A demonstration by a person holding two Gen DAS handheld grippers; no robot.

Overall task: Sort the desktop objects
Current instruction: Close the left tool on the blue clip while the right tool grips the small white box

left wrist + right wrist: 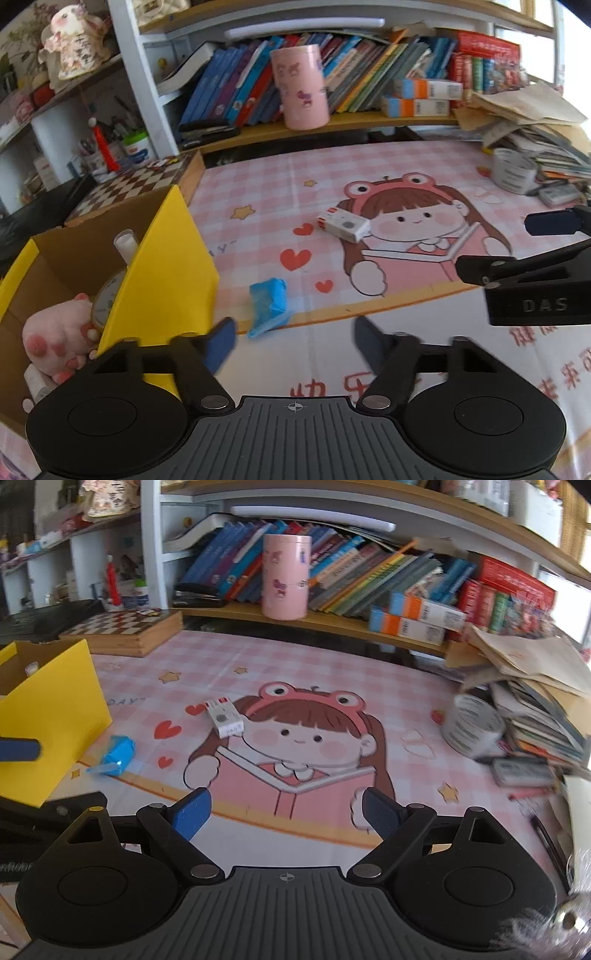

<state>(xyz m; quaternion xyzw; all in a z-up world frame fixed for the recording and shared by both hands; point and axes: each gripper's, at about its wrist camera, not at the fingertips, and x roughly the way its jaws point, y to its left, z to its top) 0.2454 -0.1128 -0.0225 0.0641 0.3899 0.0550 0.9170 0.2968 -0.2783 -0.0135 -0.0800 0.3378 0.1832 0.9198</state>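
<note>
Now the left gripper [293,341] hangs part open and empty by the yellow box [162,266], blue packet [267,306] just beyond; the right gripper [286,812], wide and empty, faces open mat [369,672] before the white box [225,718].

Crumpled blue packet [268,304] beside yellow box [173,266], small white carton [343,224] flat on mat [388,177]

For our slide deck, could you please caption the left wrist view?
Left gripper, open, faces a crumpled blue packet beside the yellow cardboard box.
</note>
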